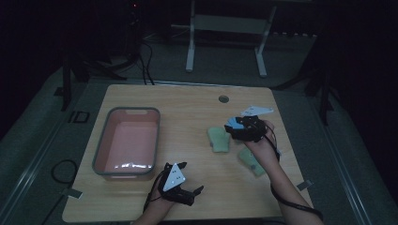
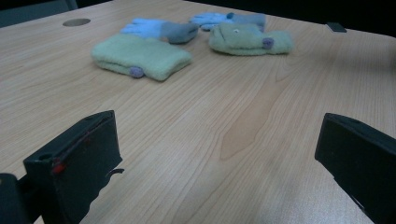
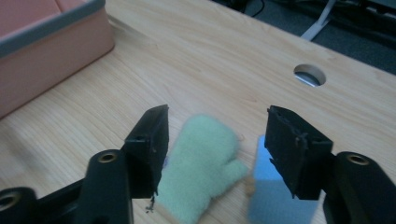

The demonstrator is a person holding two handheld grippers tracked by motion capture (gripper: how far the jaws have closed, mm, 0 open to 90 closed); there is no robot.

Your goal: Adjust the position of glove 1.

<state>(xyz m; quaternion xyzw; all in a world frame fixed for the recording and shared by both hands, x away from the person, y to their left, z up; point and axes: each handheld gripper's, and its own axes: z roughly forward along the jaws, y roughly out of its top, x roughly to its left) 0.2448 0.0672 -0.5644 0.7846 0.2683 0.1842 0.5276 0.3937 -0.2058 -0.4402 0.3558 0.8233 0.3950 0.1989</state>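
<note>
The green mitten [image 3: 201, 163] lies flat on the wooden table [image 1: 187, 117], on its right half, between the two jaws of the right gripper [image 3: 215, 140]. In the right gripper view the jaws stand on both sides of the mitten, apart from it, so the pads do not press on it; the gripper is released and nothing is grasped. In the high view the same mitten [image 1: 218, 139] is just left of the right gripper [image 1: 239, 129], which hangs over the gloves.

Just beside the green mitten lies a light blue glove [image 3: 275, 196], partly under the right jaw in the right gripper view. In the left gripper view there are two blue gloves with grey cuffs, the first [image 2: 159, 29] behind the green mitten [image 2: 140, 56] and the second blue glove [image 2: 229, 18] farther back. A second green mitten [image 2: 250, 39] lies near them; in the high view it [image 1: 251, 161] is partly covered by the person's right hand [image 1: 263, 145].

The left gripper [image 1: 180, 187] is at the near edge of the table, well apart from the gloves. Its jaws stand wide, with only bare wood between them, so it is released too.

A pink bin [image 1: 126, 140] with a grey rim stands on the left half of the table. A round hole [image 1: 224, 99] is in the table top near the far edge.
</note>
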